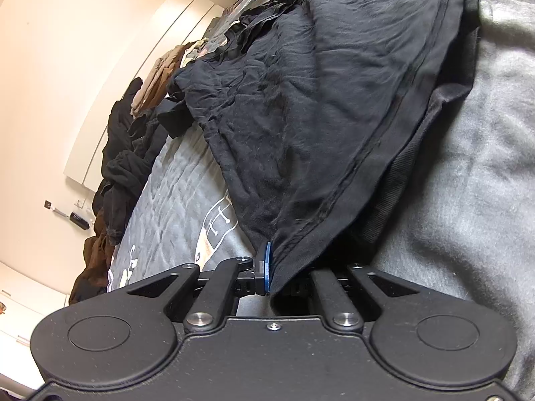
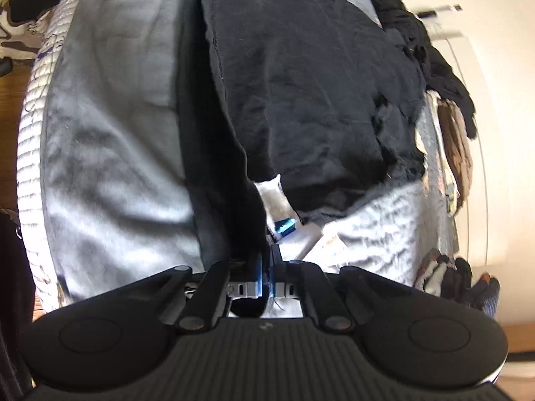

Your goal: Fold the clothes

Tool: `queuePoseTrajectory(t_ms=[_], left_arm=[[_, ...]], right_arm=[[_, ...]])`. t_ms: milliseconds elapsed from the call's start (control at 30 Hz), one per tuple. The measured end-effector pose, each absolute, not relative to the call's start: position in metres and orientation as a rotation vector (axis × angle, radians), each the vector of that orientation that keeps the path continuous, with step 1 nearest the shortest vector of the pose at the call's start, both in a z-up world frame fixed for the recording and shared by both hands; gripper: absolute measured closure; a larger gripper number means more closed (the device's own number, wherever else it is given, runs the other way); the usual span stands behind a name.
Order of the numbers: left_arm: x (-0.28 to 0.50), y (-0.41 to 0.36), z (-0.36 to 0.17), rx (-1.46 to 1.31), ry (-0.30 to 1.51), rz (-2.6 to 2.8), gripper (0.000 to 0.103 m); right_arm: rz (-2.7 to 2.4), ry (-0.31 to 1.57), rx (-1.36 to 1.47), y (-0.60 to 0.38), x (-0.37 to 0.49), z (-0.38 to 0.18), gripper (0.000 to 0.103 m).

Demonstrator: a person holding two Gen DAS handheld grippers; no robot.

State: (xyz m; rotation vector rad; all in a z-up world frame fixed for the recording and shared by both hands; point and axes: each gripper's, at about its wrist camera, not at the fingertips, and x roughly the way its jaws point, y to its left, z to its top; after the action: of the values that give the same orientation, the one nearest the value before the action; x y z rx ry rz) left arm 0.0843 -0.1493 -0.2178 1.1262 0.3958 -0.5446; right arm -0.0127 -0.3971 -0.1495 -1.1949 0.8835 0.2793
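Note:
A black T-shirt lies spread on a grey blanket. My left gripper is shut on the shirt's hemmed edge; one blue pad shows on the left, and cloth covers the other finger. In the right wrist view the same black T-shirt runs up the middle of the frame. My right gripper is shut on its dark edge, the blue pads pressed together with cloth between them. A white care label with a shiny blue patch sticks out of the shirt just beyond the fingertips.
Heaps of black and brown clothes line the far side of the bed along a cream wall. A brush lies by the wall. More dark garments sit at the right edge. A ribbed white border and wooden floor lie left.

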Motion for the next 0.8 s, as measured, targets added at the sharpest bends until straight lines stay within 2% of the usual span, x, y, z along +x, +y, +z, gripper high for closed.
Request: queuePoseTrajectory(t_ms=[567,800], left_arm=[[0.078,-0.147,-0.213,1.111,0.402,-0.608,0.100],[0.068,-0.136,-0.187,1.066,0.391,-0.654,0.101]], right_arm=[[0.253,1.009,-1.062,-0.430,-0.029,-0.142,0.100],[0.221,0.951,-1.013,-0.429,-0.037,-0.120,0.100]])
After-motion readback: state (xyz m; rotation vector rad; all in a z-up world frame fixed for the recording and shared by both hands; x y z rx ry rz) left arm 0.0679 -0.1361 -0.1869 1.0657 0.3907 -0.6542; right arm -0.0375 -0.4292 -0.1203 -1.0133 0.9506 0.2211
